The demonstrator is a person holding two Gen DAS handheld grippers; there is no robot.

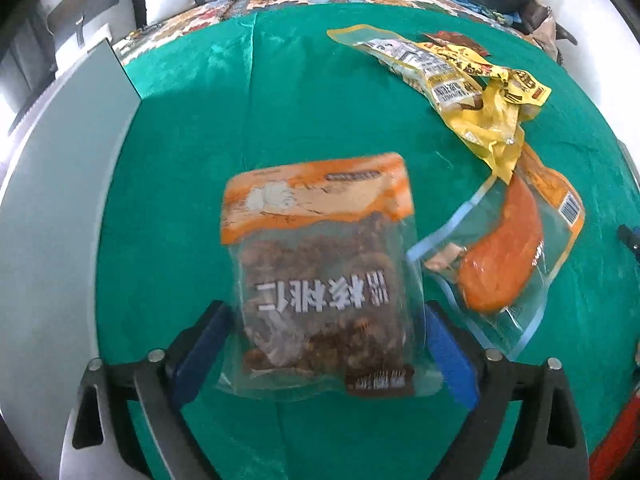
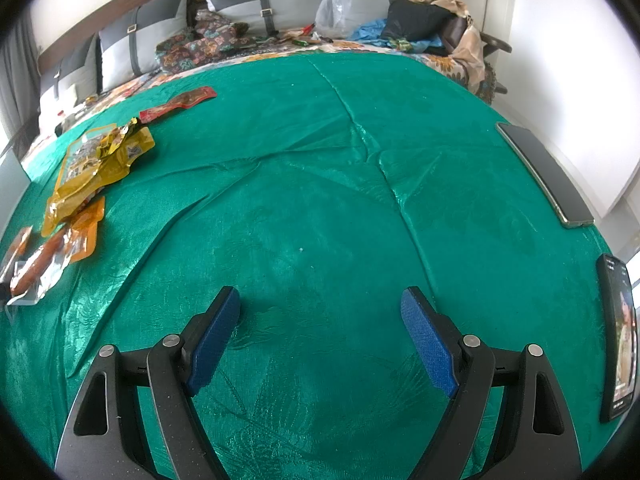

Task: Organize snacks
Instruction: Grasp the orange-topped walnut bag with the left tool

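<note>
In the left wrist view a clear walnut bag with an orange top [image 1: 320, 272] lies on the green cloth [image 1: 280, 100] between the blue pads of my left gripper [image 1: 326, 320]. The jaws stand wide, one on each side of the bag, and I cannot tell if they touch it. A sausage pack [image 1: 504, 256] lies to its right, and yellow snack packs [image 1: 464, 88] lie beyond. My right gripper [image 2: 320, 312] is open and empty over bare cloth. The right wrist view shows the yellow packs [image 2: 100, 160], the sausage pack [image 2: 48, 260] and a red pack [image 2: 180, 102] at far left.
A grey board [image 1: 60, 208] stands along the left edge. Two phones [image 2: 544, 176] [image 2: 618, 336] lie at the right edge of the cloth. Cushions, a plastic bag [image 2: 336, 4] and clothes are heaped at the back.
</note>
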